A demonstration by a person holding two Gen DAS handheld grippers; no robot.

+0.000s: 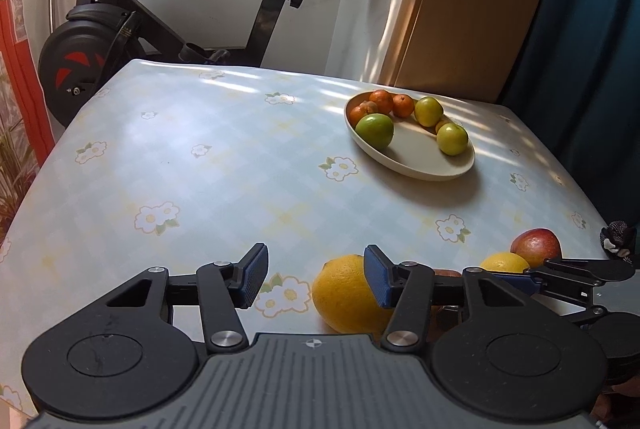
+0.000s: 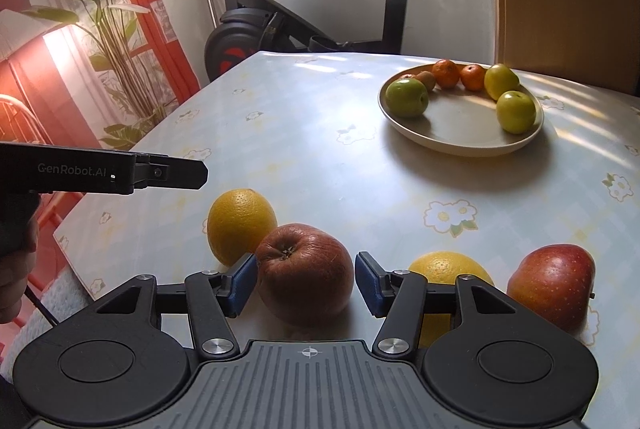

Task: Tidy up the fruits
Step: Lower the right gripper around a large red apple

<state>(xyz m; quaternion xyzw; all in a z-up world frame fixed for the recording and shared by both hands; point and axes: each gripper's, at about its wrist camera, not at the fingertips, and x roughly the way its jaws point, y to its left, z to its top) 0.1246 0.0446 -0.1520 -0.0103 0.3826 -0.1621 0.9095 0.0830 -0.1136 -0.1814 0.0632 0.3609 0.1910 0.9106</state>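
the worktop (image 2: 320, 133) wears a pale checked oilcloth with white flowers; a black exercise bike (image 1: 132, 25) stands behind it by a white wall. the cream oval plate (image 2: 452, 145) carries green apples and small tangerines. the left tongs (image 1: 316, 277) gape, empty, a yellow orange (image 1: 340, 293) partly hidden behind one pad. the right tongs (image 2: 305, 283) straddle a dull red apple (image 2: 304, 273), contact uncertain. another red apple (image 2: 554, 281) sits near the edge.
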